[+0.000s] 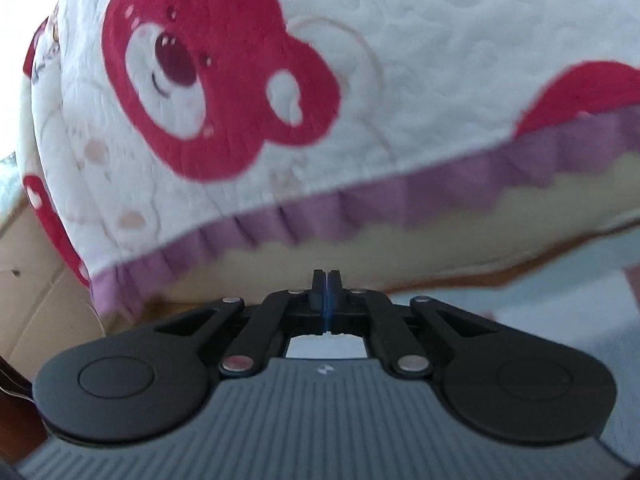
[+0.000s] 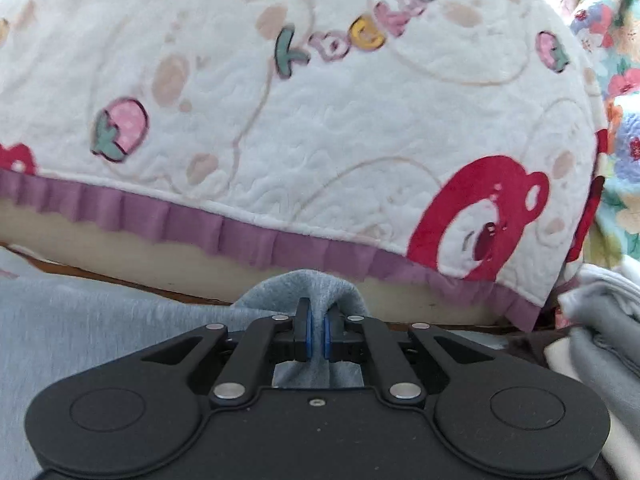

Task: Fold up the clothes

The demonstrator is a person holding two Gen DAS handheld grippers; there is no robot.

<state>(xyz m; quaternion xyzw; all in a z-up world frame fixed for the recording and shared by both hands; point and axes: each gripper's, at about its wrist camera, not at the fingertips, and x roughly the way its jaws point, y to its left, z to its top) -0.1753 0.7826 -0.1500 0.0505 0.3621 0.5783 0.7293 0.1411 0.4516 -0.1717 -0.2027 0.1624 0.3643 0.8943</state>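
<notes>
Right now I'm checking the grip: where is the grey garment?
In the right wrist view, the grey garment is bunched between the right gripper's fingers, trailing left, just below the bear-print quilt's purple ruffle.

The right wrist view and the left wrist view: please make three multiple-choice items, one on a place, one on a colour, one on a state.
1. Where is the folded pile of grey and white cloth in the right wrist view?
A. at the right edge
B. on top of the quilt
C. at the left edge

2. What colour is the quilt's ruffle?
A. green
B. purple
C. black

3. What is the right gripper's state?
A. wide open
C. shut on nothing
B. shut on the grey garment

Answers:
1 A, the folded pile lies beside the right gripper.
2 B, the ruffle edges the quilt.
3 B, the grey garment bunches between its pads.
</notes>
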